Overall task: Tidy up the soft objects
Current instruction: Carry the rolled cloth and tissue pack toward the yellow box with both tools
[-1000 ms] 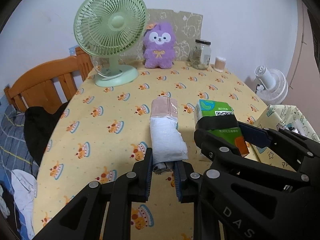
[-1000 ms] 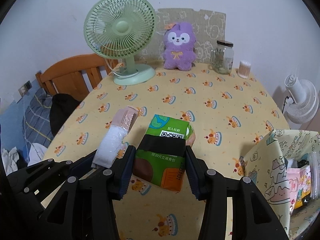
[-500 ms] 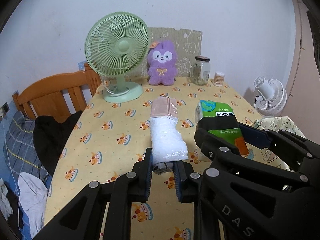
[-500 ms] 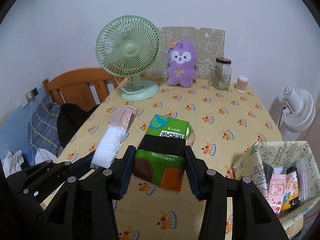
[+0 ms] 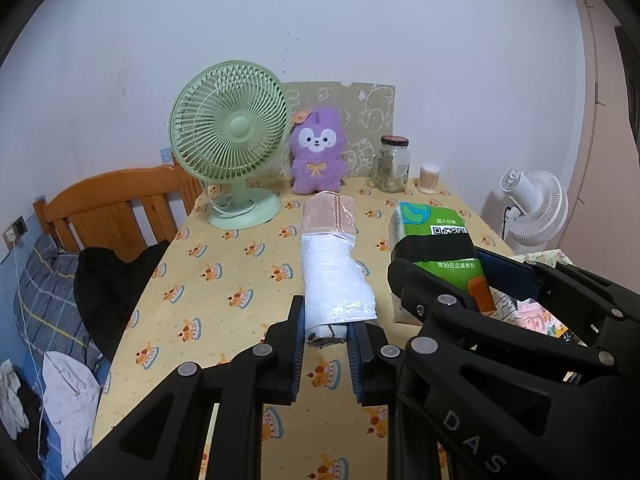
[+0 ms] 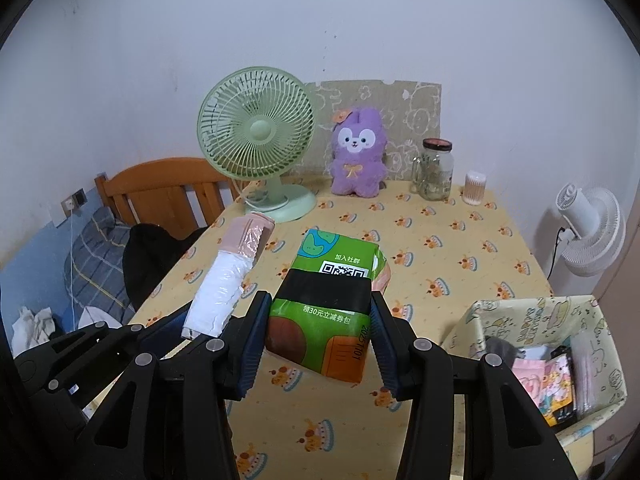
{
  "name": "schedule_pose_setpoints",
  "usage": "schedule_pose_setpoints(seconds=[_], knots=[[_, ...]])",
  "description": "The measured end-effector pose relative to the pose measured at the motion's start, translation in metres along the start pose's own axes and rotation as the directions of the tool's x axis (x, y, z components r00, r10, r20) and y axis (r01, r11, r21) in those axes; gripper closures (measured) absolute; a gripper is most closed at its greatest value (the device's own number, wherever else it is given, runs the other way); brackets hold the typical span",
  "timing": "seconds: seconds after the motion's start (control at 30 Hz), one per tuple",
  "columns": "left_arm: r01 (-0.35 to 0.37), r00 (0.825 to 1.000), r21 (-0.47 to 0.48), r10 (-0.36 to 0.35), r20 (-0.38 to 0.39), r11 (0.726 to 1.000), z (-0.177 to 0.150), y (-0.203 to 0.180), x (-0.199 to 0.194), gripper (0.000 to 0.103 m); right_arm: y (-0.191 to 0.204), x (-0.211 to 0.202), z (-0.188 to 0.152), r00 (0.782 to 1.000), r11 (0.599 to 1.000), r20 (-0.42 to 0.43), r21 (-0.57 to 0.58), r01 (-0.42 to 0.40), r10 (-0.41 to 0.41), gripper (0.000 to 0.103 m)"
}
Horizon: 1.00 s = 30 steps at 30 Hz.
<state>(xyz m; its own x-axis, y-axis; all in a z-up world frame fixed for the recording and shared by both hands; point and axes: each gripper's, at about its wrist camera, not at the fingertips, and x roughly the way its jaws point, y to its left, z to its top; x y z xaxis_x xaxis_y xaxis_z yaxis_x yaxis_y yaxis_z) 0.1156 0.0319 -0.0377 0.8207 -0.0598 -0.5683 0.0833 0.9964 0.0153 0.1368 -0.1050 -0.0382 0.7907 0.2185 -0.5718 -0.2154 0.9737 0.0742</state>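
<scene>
My left gripper (image 5: 325, 332) is shut on a rolled white and pink soft pack in clear plastic (image 5: 334, 272), held above the table. The pack also shows in the right wrist view (image 6: 230, 276). My right gripper (image 6: 318, 328) is shut on a green tissue pack (image 6: 328, 304) with a black band and QR code, also held in the air; it shows in the left wrist view (image 5: 436, 248) too. A patterned fabric storage box (image 6: 532, 320) with several small packets inside stands at the table's right front. A purple plush bunny (image 6: 358, 160) sits at the back.
A yellow cake-print tablecloth (image 6: 440, 248) covers the table. At the back stand a green desk fan (image 6: 256, 140), a glass jar (image 6: 434, 170) and a cotton-swab tub (image 6: 475, 188). A wooden chair (image 5: 116, 208) with dark clothes is left; a white floor fan (image 6: 592, 232) is right.
Both grippers have risen and pulled back from the table with their packs still held. The storage box has come further into the right wrist view.
</scene>
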Motion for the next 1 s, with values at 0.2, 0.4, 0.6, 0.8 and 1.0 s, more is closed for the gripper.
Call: schedule_pose_setpoints(seconds=[0.2,0.4,0.6,0.8,1.0], knots=[[-0.003,1.0,0.017,0.003,0.013,1.0,0.004,-0.018,-0.005,0.085,-0.017,-0.012,0.001,1.0,1.0,0.019,0.007,0.001,-0.001,0.051],[0.017,0.999,0.036,-0.018,0.032,0.999,0.01,-0.041,-0.008,0.085,-0.037,-0.023,0.003,0.999,0.999,0.041,0.028,0.018,-0.019,0.051],[0.063,0.997,0.055,-0.066,0.045,0.997,0.013,-0.066,-0.006,0.085,-0.06,-0.032,0.002,0.997,0.998,0.054,0.042,0.051,-0.054,0.051],[0.1,0.994,0.075,-0.103,0.046,0.992,0.014,-0.088,-0.004,0.085,-0.081,-0.039,0.0,0.995,0.996,0.061,0.052,0.074,-0.077,0.051],[0.123,0.991,0.103,-0.128,0.045,0.987,0.016,-0.11,-0.001,0.085,-0.106,-0.044,-0.003,0.993,0.993,0.068,0.078,0.092,-0.097,0.051]])
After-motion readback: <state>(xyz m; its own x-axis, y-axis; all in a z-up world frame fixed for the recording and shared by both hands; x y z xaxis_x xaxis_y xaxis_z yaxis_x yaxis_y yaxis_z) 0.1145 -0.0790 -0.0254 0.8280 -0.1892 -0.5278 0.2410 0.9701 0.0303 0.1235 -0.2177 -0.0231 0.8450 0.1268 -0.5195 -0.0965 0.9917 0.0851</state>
